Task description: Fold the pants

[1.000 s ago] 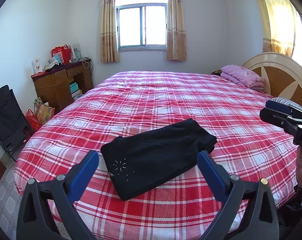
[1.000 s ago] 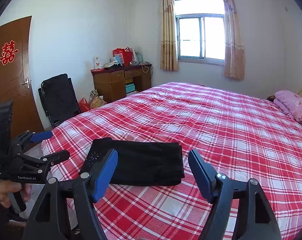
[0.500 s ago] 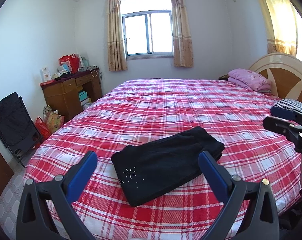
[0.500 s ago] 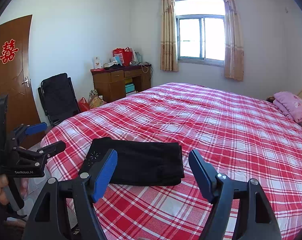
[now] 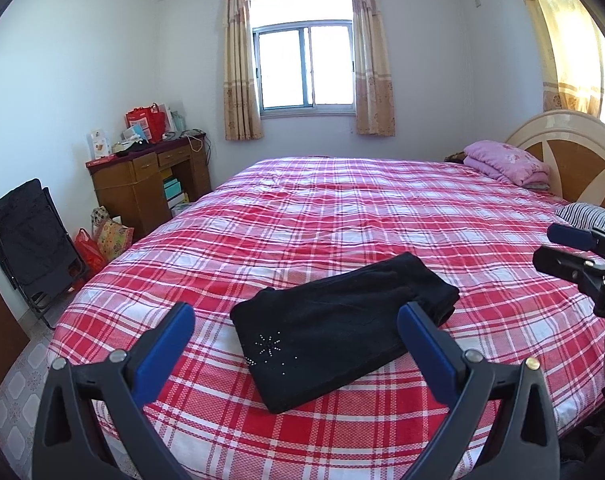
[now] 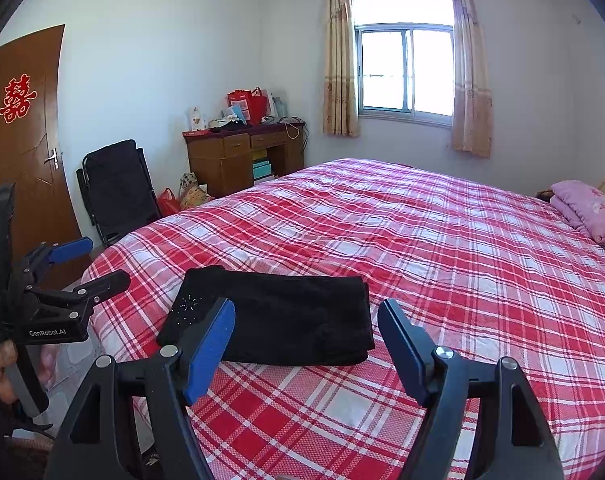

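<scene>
Black pants (image 5: 342, 324) lie folded into a flat rectangle near the foot corner of a bed with a red plaid cover (image 5: 362, 220); a small starburst of beads shows on one end. In the right wrist view the same pants (image 6: 294, 320) lie just beyond the fingers. My left gripper (image 5: 296, 330) hovers short of the pants, open, with nothing between its blue pads. My right gripper (image 6: 306, 336) is open too and holds nothing. Each gripper shows in the other's view: the right gripper (image 5: 574, 256) at the right edge, the left gripper (image 6: 88, 264) at the left edge, held by a hand.
A pink folded blanket (image 5: 506, 162) and a striped pillow (image 5: 590, 216) lie by the headboard. A wooden desk (image 6: 242, 156) with red bags, a folded black chair (image 6: 116, 192) and a brown door (image 6: 26, 140) stand along the left wall. A curtained window (image 5: 306, 68) faces the bed.
The left wrist view has tilted upward a little, so the pants and bed sit lower in its frame. The pants have not moved; both grippers stay open.
</scene>
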`<act>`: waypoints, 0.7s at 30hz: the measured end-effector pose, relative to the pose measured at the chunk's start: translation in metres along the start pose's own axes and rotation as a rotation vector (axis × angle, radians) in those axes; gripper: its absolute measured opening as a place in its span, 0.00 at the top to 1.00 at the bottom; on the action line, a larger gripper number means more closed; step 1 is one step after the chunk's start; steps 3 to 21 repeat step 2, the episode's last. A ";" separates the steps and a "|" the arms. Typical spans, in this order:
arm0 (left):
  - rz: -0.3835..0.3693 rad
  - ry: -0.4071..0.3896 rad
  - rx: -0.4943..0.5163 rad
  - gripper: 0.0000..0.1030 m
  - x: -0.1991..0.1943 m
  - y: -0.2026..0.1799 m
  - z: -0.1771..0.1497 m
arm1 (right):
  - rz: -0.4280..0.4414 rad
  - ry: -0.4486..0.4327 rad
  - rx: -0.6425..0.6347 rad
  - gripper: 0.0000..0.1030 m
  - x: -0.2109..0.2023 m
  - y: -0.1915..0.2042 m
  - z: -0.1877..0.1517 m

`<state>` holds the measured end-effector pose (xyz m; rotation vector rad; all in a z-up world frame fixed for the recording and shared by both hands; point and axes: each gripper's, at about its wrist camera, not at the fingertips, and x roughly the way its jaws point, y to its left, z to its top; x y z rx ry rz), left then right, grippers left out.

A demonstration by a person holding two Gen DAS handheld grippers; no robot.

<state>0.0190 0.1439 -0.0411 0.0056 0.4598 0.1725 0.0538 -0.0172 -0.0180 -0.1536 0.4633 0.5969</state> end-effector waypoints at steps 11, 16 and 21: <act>-0.010 0.000 0.002 0.00 0.000 0.000 0.000 | 0.002 0.002 0.001 0.27 0.001 0.000 -0.001; -0.010 0.000 0.002 0.00 0.000 0.000 0.000 | 0.002 0.002 0.001 0.27 0.001 0.000 -0.001; -0.010 0.000 0.002 0.00 0.000 0.000 0.000 | 0.002 0.002 0.001 0.27 0.001 0.000 -0.001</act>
